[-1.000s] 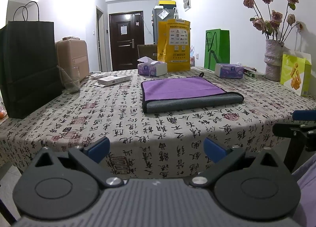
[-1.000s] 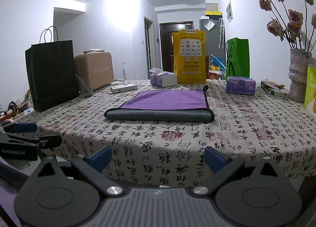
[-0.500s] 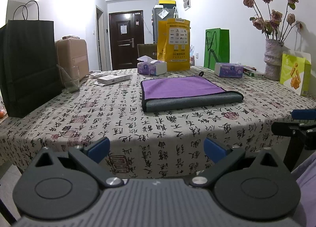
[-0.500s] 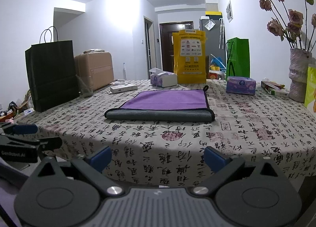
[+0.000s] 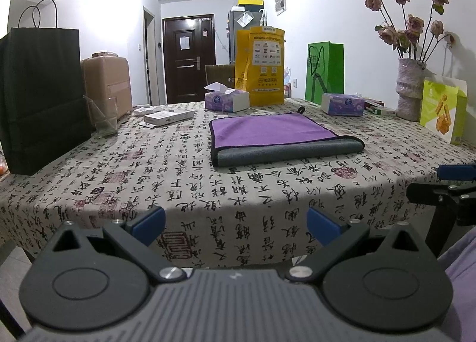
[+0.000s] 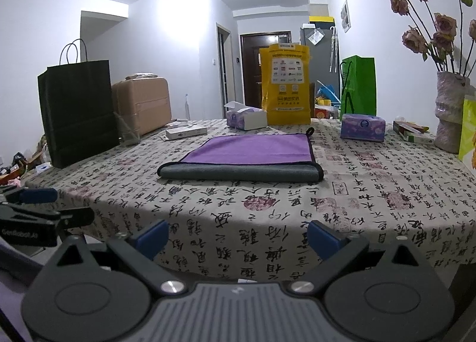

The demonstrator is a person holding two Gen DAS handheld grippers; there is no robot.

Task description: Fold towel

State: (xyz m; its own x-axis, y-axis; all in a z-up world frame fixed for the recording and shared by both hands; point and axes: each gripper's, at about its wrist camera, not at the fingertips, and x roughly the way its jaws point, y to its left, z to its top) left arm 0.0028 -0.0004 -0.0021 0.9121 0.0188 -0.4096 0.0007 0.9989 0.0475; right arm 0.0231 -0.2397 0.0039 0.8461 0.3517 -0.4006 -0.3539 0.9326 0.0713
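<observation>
Both grippers, left and right, gape empty off the table edge; the towel lies folded mid-table. Pinching one layer, or the tablecloth, could undo that fold.

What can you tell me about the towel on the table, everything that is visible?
The towel is purple on top and grey underneath, with dark edging and a small dark loop at a far corner. It looks like soft microfibre. It lies flat on the patterned tablecloth, already folded over, with the rounded grey fold facing the cameras. Nothing rests on it, and neither gripper touches it.
</observation>
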